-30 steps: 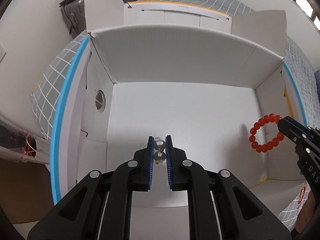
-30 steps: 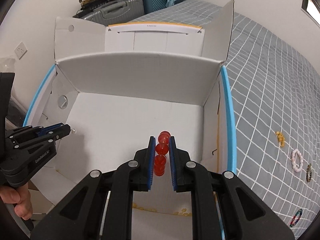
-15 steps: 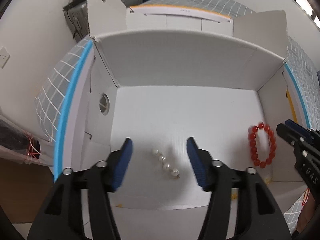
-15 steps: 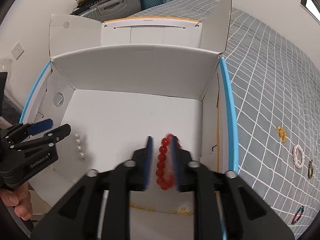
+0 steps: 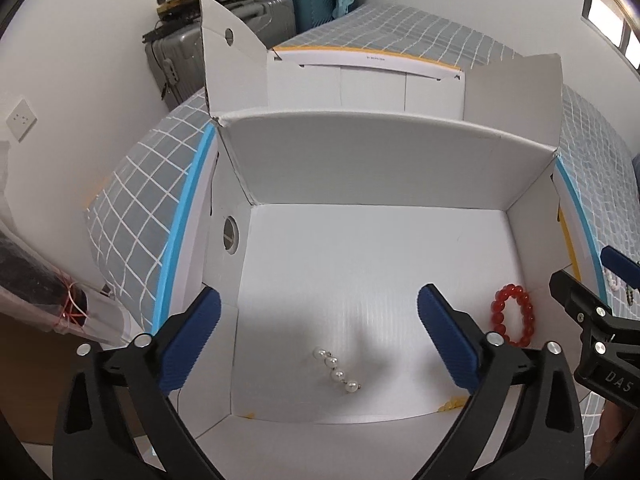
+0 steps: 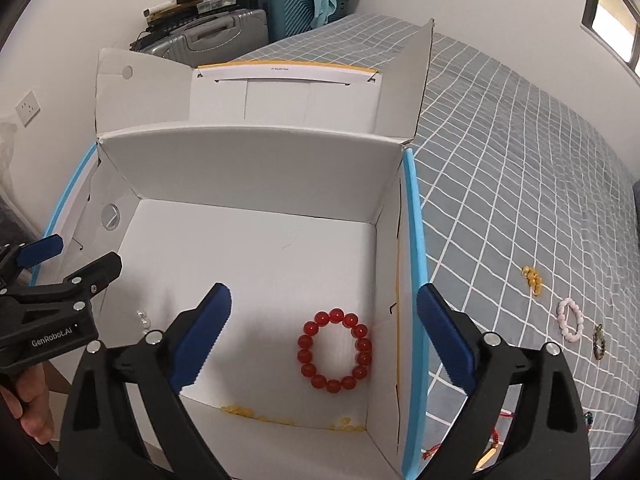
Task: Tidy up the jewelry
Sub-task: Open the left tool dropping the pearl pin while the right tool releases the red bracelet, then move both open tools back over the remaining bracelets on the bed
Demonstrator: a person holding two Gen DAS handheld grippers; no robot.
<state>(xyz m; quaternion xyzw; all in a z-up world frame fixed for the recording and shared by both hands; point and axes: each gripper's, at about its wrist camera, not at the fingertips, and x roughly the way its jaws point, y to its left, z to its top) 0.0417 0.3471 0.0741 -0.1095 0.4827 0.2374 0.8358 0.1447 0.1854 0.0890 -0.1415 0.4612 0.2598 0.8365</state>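
Now dropped from both just-opened grippers onto the white box (image 6: pixel 256 168) floor, pearl strand (image 5: pixel 337 370) below the empty, wide-spread left gripper (image 5: pixel 320 336) and red bead bracelet (image 6: pixel 335 350) below the equally empty right gripper (image 6: pixel 324 340), presumably released there for sorting.

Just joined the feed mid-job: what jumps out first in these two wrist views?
The red bead bracelet lies flat on the floor of the open white cardboard box, near its right wall. A short pearl strand lies loose near the front, below the open left gripper. More bracelets wait on the grey checked bedspread, such as a pink bead bracelet.
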